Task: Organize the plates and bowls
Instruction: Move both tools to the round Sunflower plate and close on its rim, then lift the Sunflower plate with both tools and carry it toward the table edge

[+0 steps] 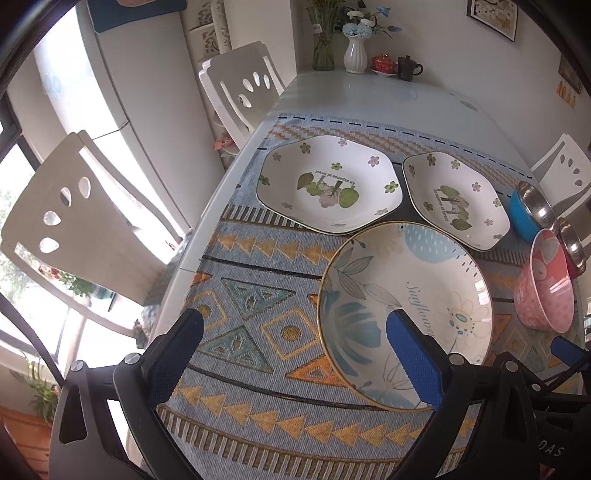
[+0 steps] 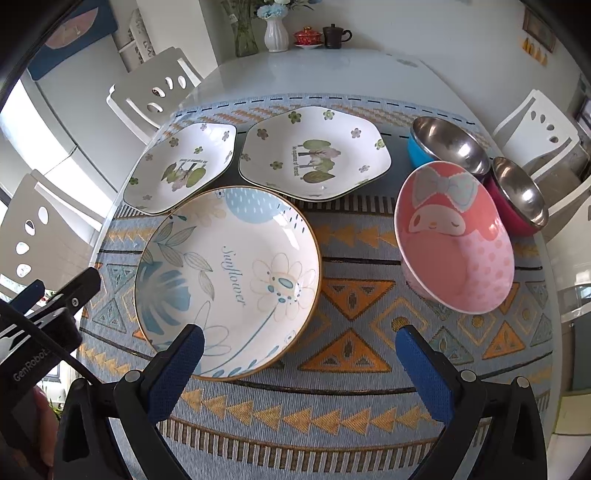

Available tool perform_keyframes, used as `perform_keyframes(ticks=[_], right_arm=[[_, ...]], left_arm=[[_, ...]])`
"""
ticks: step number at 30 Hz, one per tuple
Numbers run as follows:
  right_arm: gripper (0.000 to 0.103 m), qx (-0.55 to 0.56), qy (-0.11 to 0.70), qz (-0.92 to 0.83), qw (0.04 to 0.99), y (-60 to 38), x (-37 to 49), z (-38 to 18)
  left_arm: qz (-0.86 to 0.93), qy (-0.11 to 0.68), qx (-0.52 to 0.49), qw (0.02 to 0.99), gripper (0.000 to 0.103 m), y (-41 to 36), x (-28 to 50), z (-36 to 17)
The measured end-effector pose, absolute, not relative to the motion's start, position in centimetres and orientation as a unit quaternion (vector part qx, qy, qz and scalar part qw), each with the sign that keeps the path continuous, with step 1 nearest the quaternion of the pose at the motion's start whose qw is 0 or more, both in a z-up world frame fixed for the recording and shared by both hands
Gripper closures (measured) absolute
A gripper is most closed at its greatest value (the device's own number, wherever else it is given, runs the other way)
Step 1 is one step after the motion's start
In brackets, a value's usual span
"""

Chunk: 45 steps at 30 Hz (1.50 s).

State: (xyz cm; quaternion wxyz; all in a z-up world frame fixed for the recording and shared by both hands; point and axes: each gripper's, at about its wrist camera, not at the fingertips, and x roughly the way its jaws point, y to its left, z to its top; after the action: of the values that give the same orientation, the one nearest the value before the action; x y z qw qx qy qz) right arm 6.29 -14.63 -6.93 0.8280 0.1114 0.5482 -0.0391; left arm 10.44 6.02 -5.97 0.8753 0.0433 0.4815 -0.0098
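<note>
A round sunflower plate [image 1: 406, 280] [image 2: 229, 266] lies on the patterned mat [image 1: 258, 332], nearest to me. Behind it sit two hexagonal flower plates, one on the left [image 1: 328, 184] [image 2: 181, 170] and one on the right [image 1: 456, 201] [image 2: 314, 155]. To the right stand a pink cartoon bowl [image 1: 546, 284] [image 2: 454, 236], a blue steel bowl [image 1: 528, 210] [image 2: 447, 147] and a red steel bowl [image 2: 517, 195]. My left gripper [image 1: 291, 325] is open above the mat, its right finger over the sunflower plate. My right gripper [image 2: 299, 339] is open and holds nothing, its left finger over that plate's near rim.
At the far end of the white table [image 2: 314, 70] stand a white vase [image 2: 276, 35], a glass vase [image 1: 323, 51], a red lidded cup [image 2: 307, 37] and a dark mug [image 2: 334, 37]. White chairs [image 1: 74, 221] [image 2: 543, 125] flank both sides of the table.
</note>
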Motion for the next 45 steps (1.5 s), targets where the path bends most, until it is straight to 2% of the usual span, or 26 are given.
perform_keyframes(ticks=[3, 4, 7, 9, 12, 14, 16, 19, 25, 26, 34, 45], right_arm=[[0.004, 0.122, 0.552, -0.033, 0.824, -14.7, 6.7, -7.6], [0.005, 0.127, 0.554, -0.032, 0.822, -14.8, 6.8, -8.0], [0.019, 0.145, 0.568, -0.028, 0.81, -15.0, 7.2, -9.4], [0.028, 0.152, 0.576, -0.029, 0.803, -15.1, 7.5, -10.4], [0.038, 0.158, 0.58, -0.029, 0.798, -15.2, 7.8, -11.4], [0.043, 0.155, 0.582, -0.028, 0.798, -15.3, 8.2, -11.9], [0.052, 0.154, 0.583, -0.028, 0.797, -15.4, 8.7, -12.5], [0.062, 0.149, 0.585, -0.025, 0.797, -15.4, 9.3, -13.4], [0.074, 0.155, 0.587, -0.009, 0.795, -15.6, 9.6, -14.6], [0.078, 0.16, 0.583, 0.002, 0.796, -15.6, 9.7, -14.6], [0.079, 0.168, 0.57, 0.033, 0.803, -16.1, 9.8, -14.9], [0.079, 0.153, 0.556, 0.081, 0.813, -16.6, 8.9, -13.7]], left_arm=[[-0.018, 0.494, 0.044, 0.868, 0.005, 6.0, 11.3, -7.2], [-0.02, 0.497, 0.043, 0.866, 0.008, 5.9, 11.5, -7.6], [-0.025, 0.514, 0.05, 0.856, 0.022, 5.6, 12.5, -9.0], [-0.03, 0.52, 0.052, 0.852, 0.023, 5.4, 12.8, -9.7], [-0.041, 0.528, 0.051, 0.847, 0.031, 5.1, 13.2, -10.6], [-0.048, 0.538, 0.046, 0.84, 0.042, 5.0, 13.6, -11.4], [-0.06, 0.55, 0.037, 0.832, 0.063, 5.0, 14.0, -12.2], [-0.067, 0.56, 0.027, 0.825, 0.075, 5.1, 14.2, -13.1], [-0.084, 0.568, 0.005, 0.819, 0.077, 5.3, 14.3, -13.9], [-0.087, 0.571, 0.0, 0.816, 0.078, 5.4, 14.4, -14.1], [-0.104, 0.567, -0.02, 0.817, 0.083, 5.6, 14.3, -14.2], [-0.128, 0.544, -0.04, 0.829, 0.083, 6.4, 13.4, -12.5]])
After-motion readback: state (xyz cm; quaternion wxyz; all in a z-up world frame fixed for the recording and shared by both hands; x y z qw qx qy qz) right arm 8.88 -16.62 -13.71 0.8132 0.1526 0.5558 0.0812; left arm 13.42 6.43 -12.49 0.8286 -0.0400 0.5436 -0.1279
